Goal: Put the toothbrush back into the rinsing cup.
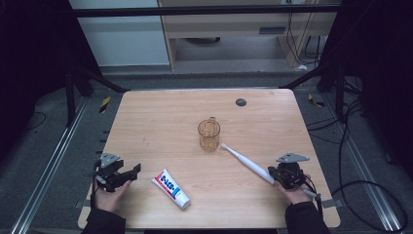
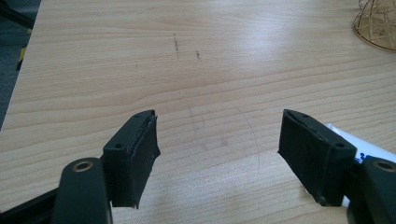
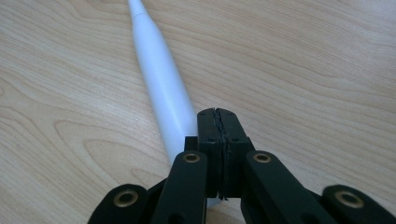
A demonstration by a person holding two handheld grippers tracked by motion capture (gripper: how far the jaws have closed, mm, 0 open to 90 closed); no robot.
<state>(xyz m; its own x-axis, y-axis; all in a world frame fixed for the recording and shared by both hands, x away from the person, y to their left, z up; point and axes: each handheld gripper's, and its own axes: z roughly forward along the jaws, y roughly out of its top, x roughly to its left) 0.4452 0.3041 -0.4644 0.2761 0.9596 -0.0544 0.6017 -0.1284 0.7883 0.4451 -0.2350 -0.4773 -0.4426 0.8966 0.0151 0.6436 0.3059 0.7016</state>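
Observation:
A white electric toothbrush (image 1: pixel 246 163) (image 3: pixel 163 88) lies slantwise on the wooden table (image 1: pixel 165 117), its head toward a clear amber cup (image 1: pixel 209 135) (image 2: pixel 378 25) at mid-table. My right gripper (image 1: pixel 278 174) (image 3: pixel 218 114) is shut, pads pressed together with nothing between them, and hovers just over the thick end of the toothbrush handle, slightly to its right. A white tube of toothpaste (image 1: pixel 170 188) (image 2: pixel 355 144) with blue and red print lies near the front edge. My left gripper (image 1: pixel 130 173) (image 2: pixel 219 140) stands open above bare wood to the left of the tube.
A small black disc (image 1: pixel 240 102) is set into the table near its far edge. Dark frame rails and cables run along the floor on both sides, and cabinets stand behind the table.

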